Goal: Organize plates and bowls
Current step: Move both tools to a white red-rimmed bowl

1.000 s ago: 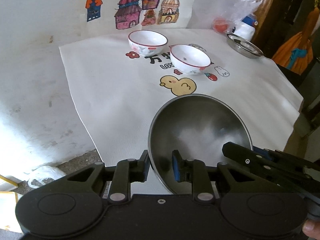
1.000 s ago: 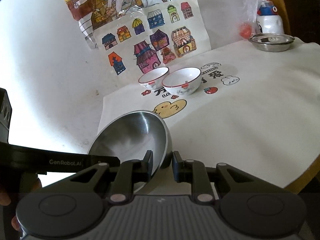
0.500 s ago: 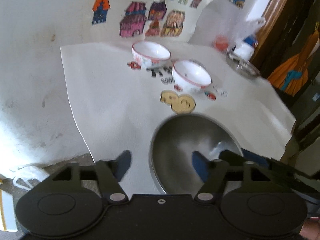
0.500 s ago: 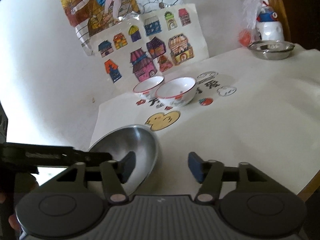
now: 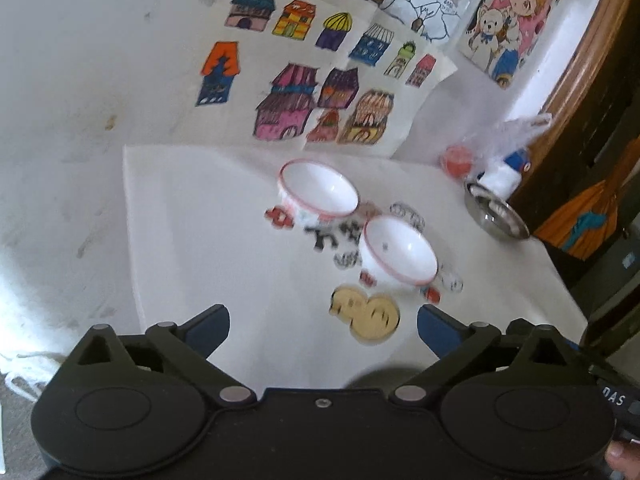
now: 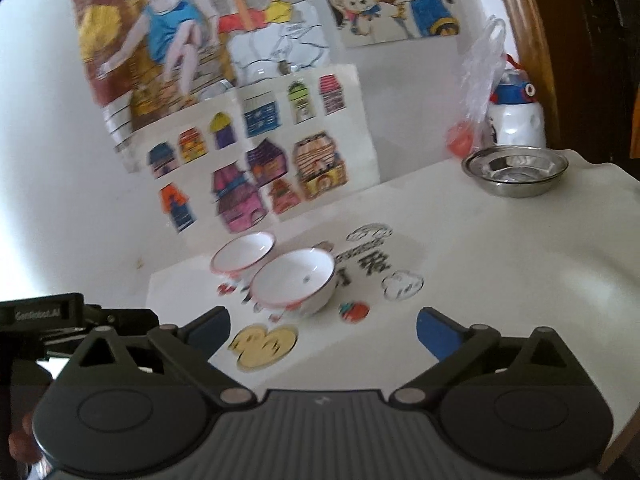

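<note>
The left gripper [image 5: 323, 322] and the right gripper [image 6: 323, 325] have jaws spread wide, holding nothing. The left unit reads "GenRobot.AI" in the right wrist view. Two red-rimmed white bowls [image 6: 243, 256] [image 6: 294, 282] stand nearly touching on the printed white mat [image 6: 500, 272]. A steel dish [image 6: 515, 168] sits far right, beside a plastic bag [image 6: 480, 80].

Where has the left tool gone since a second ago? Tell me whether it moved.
Yes. The left tool, now open, has lifted up and back from the cloth: the yellow duck print sits by its fingers, the steel bowl out of view.
</note>
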